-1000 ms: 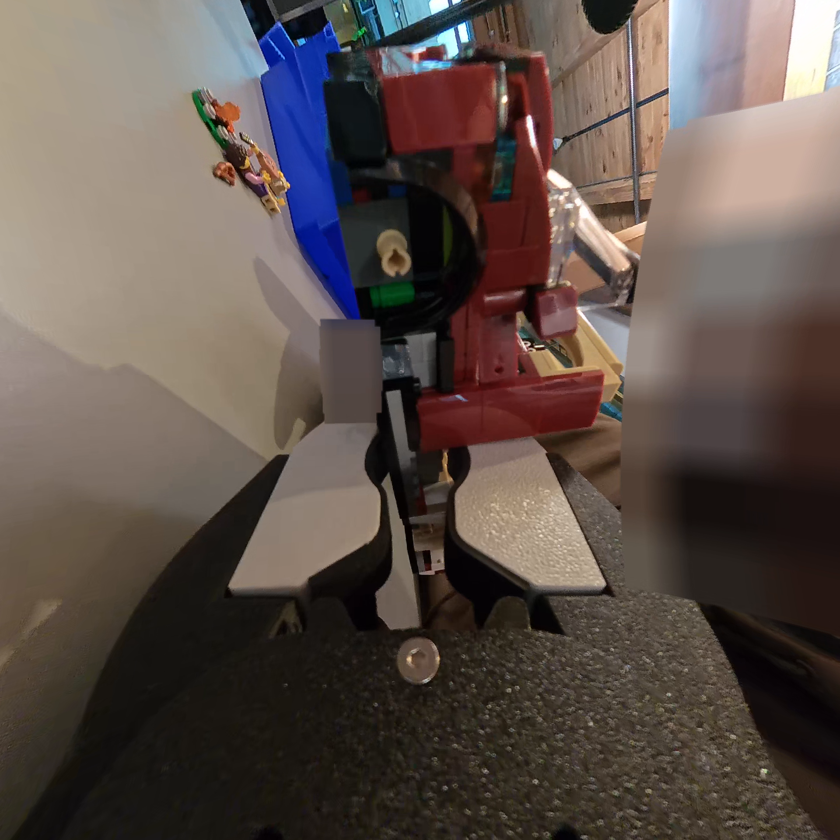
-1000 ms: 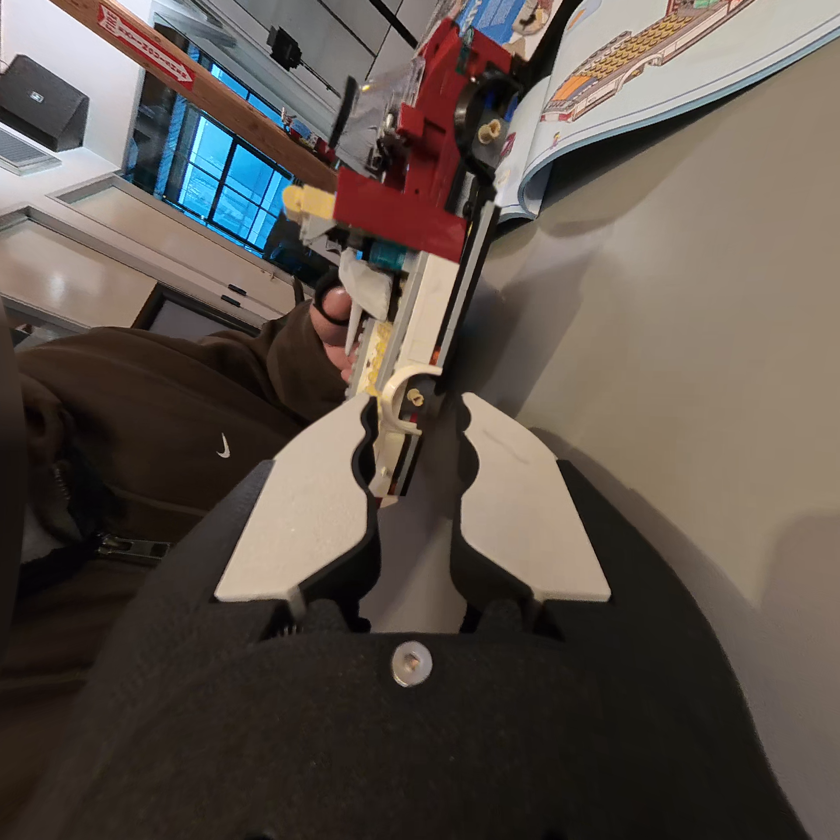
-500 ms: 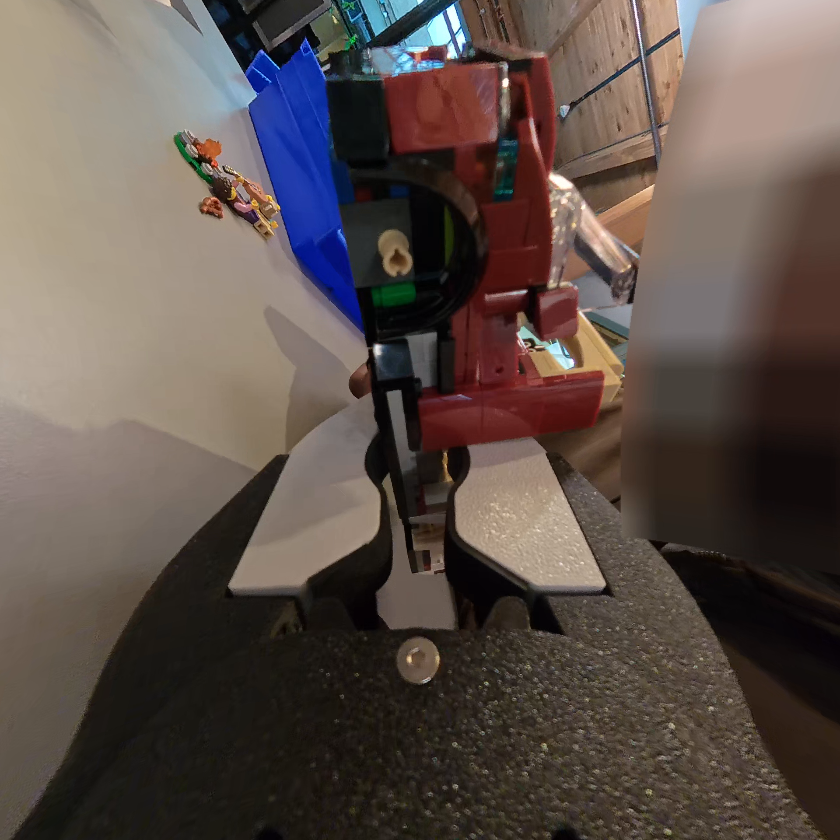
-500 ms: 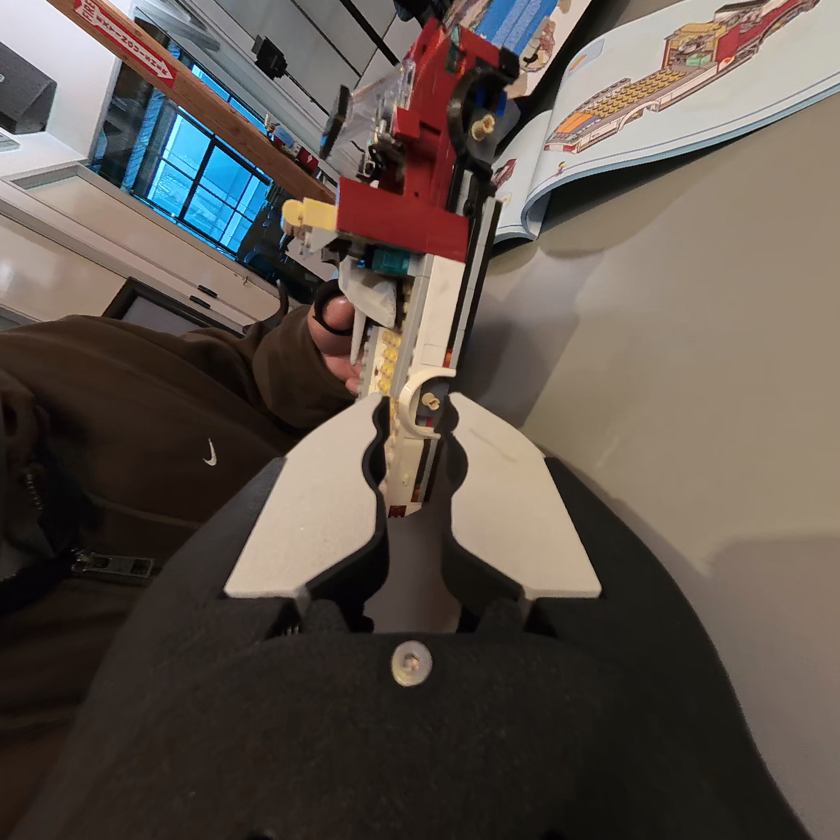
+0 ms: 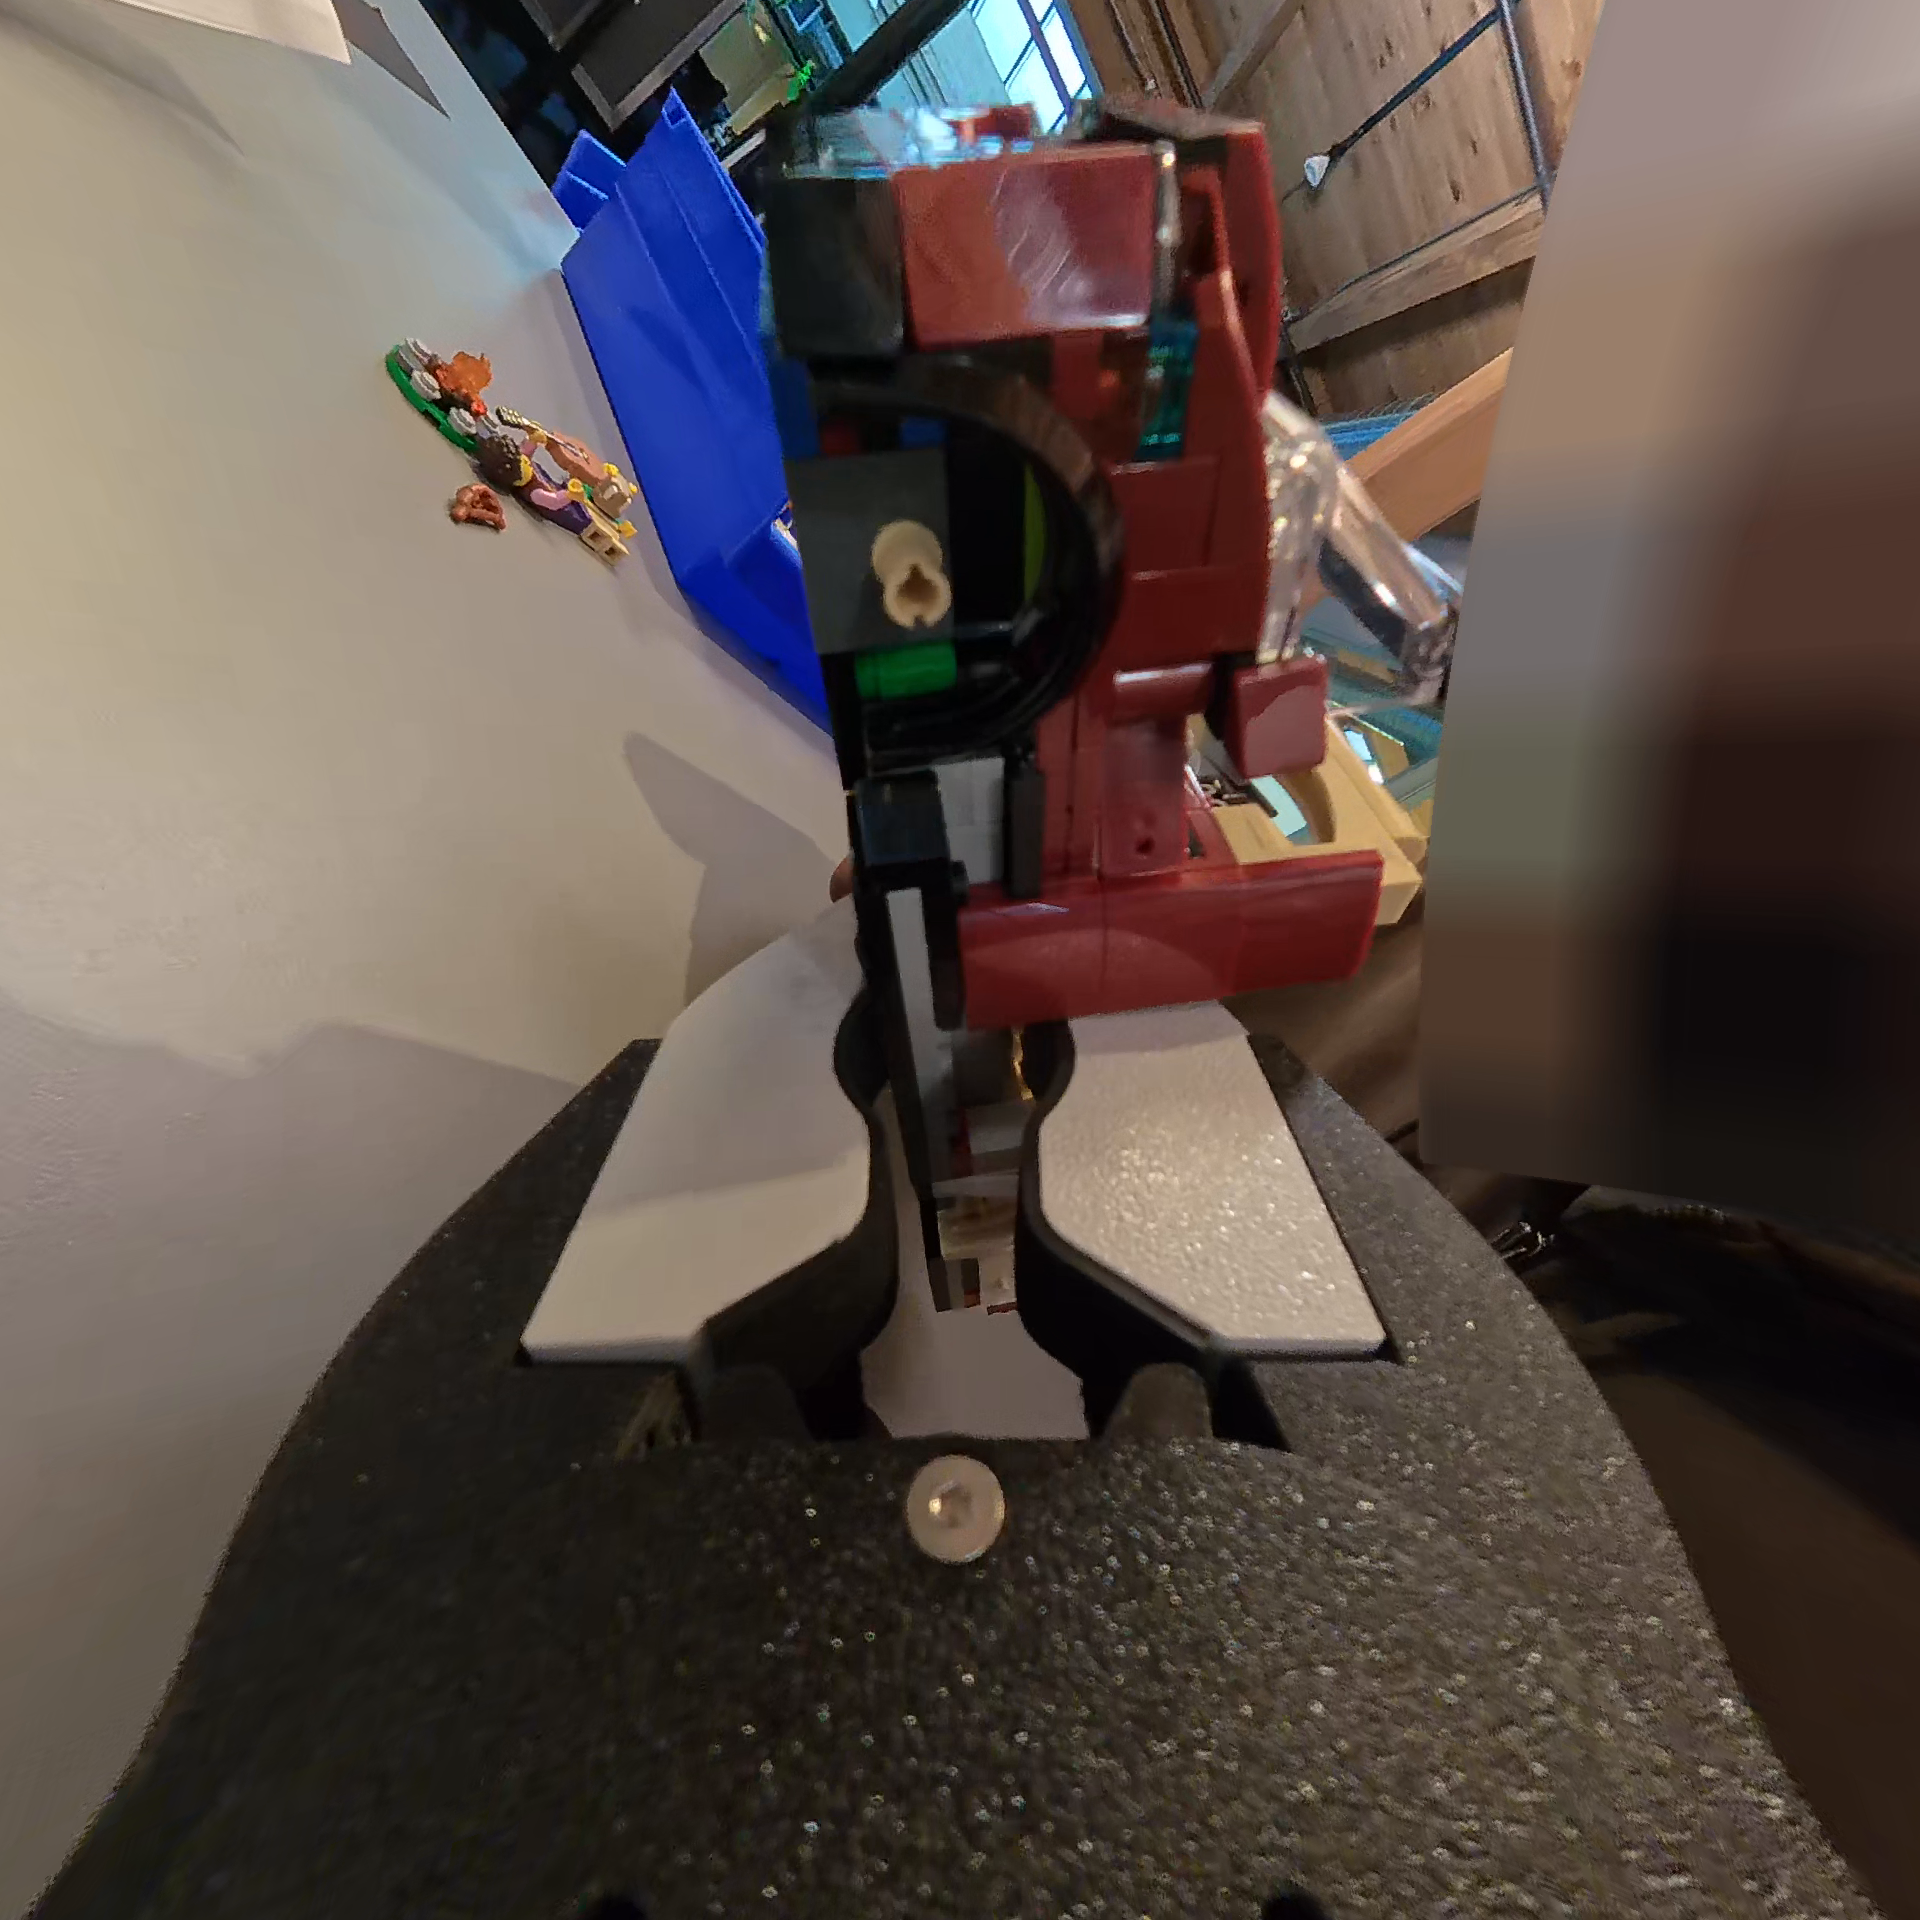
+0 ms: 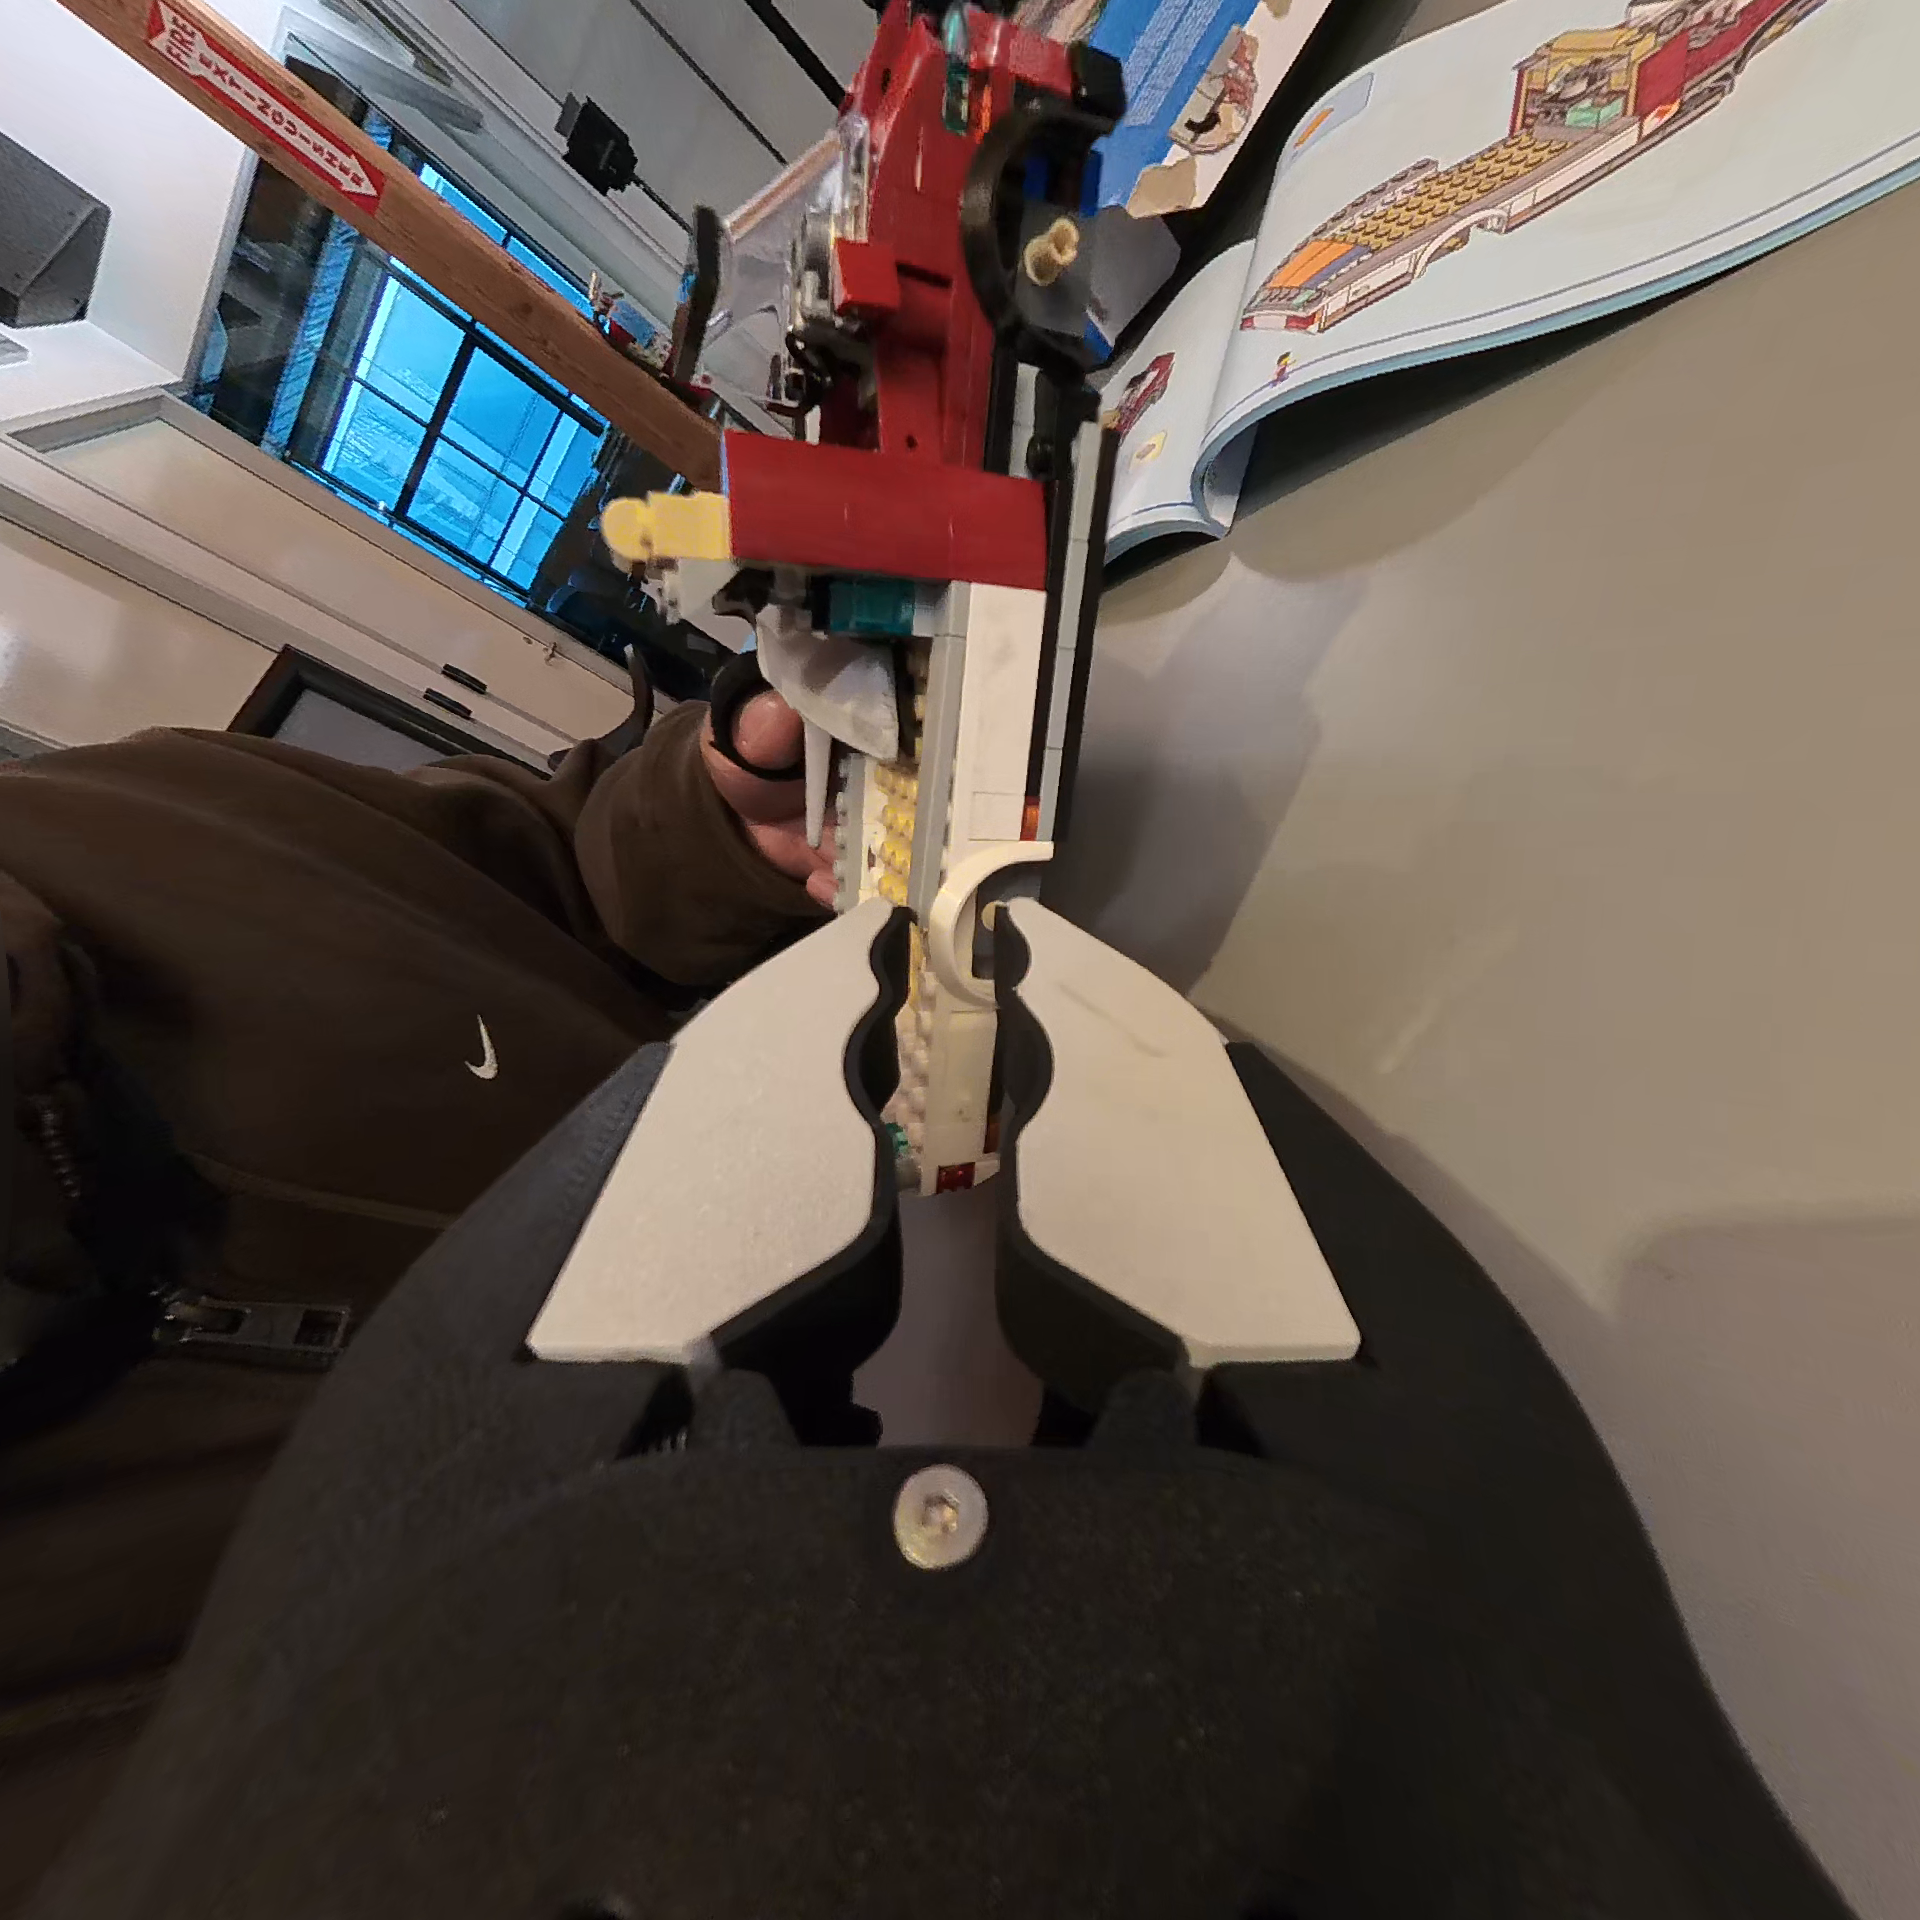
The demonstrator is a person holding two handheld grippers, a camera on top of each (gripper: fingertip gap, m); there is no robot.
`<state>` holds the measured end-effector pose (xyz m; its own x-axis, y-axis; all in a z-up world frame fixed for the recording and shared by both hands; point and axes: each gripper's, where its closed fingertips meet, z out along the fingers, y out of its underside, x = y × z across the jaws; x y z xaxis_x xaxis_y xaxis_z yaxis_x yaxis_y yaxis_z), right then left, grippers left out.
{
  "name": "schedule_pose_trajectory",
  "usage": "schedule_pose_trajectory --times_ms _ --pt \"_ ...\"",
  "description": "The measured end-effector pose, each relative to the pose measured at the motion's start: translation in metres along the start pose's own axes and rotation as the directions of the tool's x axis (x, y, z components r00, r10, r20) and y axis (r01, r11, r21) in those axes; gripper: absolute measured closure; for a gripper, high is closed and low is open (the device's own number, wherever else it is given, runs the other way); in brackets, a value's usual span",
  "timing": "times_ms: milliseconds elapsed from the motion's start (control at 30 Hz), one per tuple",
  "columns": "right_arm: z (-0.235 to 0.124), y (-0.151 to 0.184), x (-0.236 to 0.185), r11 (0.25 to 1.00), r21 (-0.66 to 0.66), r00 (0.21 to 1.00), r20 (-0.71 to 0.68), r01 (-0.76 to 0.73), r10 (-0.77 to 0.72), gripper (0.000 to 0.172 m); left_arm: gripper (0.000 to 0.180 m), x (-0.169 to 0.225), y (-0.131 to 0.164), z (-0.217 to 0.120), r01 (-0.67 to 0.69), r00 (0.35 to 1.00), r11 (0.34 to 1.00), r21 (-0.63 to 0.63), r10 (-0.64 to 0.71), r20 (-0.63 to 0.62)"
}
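left hand-held gripper (image 5: 951, 1049) clamped on dark end of the brick-built vehicle model (image 5: 1039, 623) | right hand-held gripper (image 6: 945, 920) clamped on its white end, above the table (image 6: 1558, 831) | both grips are best kept square, squeeze gentle | right jaws narrower than a second earlier

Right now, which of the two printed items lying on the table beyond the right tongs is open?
The instruction booklet, pages spread showing a brick model. The blue printed sheet beside it has a torn edge and lies partly behind the brick model.
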<state>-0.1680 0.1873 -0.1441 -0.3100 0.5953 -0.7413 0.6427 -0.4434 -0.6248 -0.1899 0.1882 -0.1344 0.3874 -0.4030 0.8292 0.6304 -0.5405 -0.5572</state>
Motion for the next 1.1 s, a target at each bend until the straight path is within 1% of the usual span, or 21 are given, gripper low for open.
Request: schedule_pose_trajectory --times_ms 33,100,167,400,867,1000,1100 --pt "0.0 0.0 0.0 1.0 0.0 1.0 -0.003 0.005 -0.005 0.157 0.159 0.0 0.0 0.0 -0.011 1.0 1.0 -0.002 0.011 0.003" --pt "0.001 0.001 -0.004 1.0 -0.003 1.0 0.013 0.011 -0.011 0.163 0.159 0.002 0.0 0.0 -0.035 0.999 0.999 -0.007 0.035 0.005" --pt "0.001 0.002 -0.005 1.0 -0.003 1.0 0.013 0.01 -0.01 0.164 0.159 0.003 0.0 0.0 -0.052 0.999 0.999 -0.004 0.052 0.005" --pt "0.002 0.003 -0.007 1.0 -0.001 0.999 0.038 0.004 -0.004 0.165 0.16 0.004 0.0 0.0 -0.06 0.998 0.998 -0.004 0.06 0.0" --pt "0.002 0.002 -0.01 0.999 0.003 0.998 0.044 0.052 -0.052 0.166 0.159 0.009 -0.001 -0.001 -0.069 0.997 0.998 0.006 0.069 -0.029" --pt "0.002 -0.001 -0.013 0.998 0.03 0.997 0.048 0.06 -0.061 0.166 0.16 0.011 -0.004 -0.002 -0.063 0.997 0.998 0.023 0.064 -0.05" --pt "0.001 -0.004 -0.016 0.996 0.043 0.995 0.05 0.084 -0.086 0.162 0.16 0.012 -0.005 -0.001 -0.066 0.996 0.997 0.037 0.068 -0.063"
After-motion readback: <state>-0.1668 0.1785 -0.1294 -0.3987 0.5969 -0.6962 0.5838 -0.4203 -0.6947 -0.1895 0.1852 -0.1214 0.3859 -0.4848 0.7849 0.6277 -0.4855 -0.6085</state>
